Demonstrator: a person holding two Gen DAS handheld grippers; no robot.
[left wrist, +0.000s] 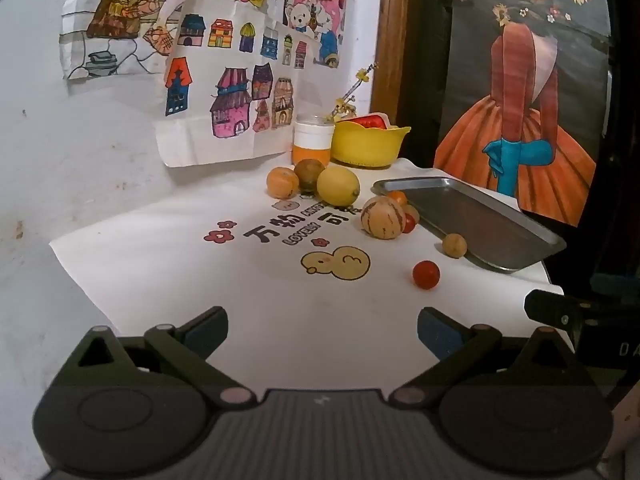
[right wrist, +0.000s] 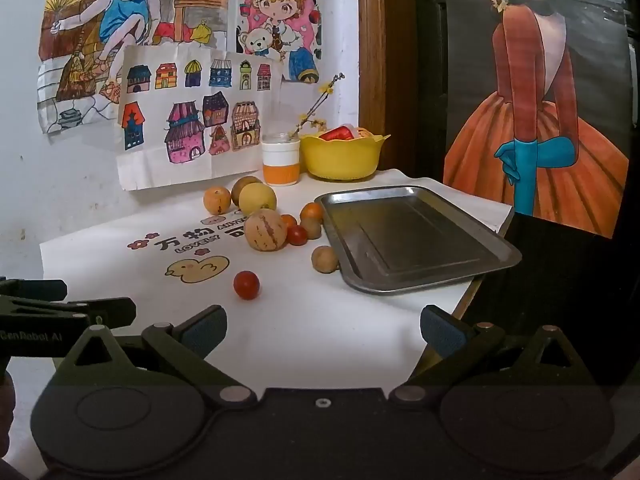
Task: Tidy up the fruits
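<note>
Both the left hand-held gripper (left wrist: 322, 330) and right hand-held gripper (right wrist: 322, 328) are wide open, holding nothing. The little red tomato (right wrist: 246, 285), mid-frame beside the empty metal tray (right wrist: 416, 236), looks soft and rolls; pinch its sides gently.

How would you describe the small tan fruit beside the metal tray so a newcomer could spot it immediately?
Find the empty metal tray on the white tablecloth. Against its near left edge sits a small round tan fruit. It is plain and dull brown, unlike the glossy red tomato nearer the camera and the larger striped fruit behind it.
</note>
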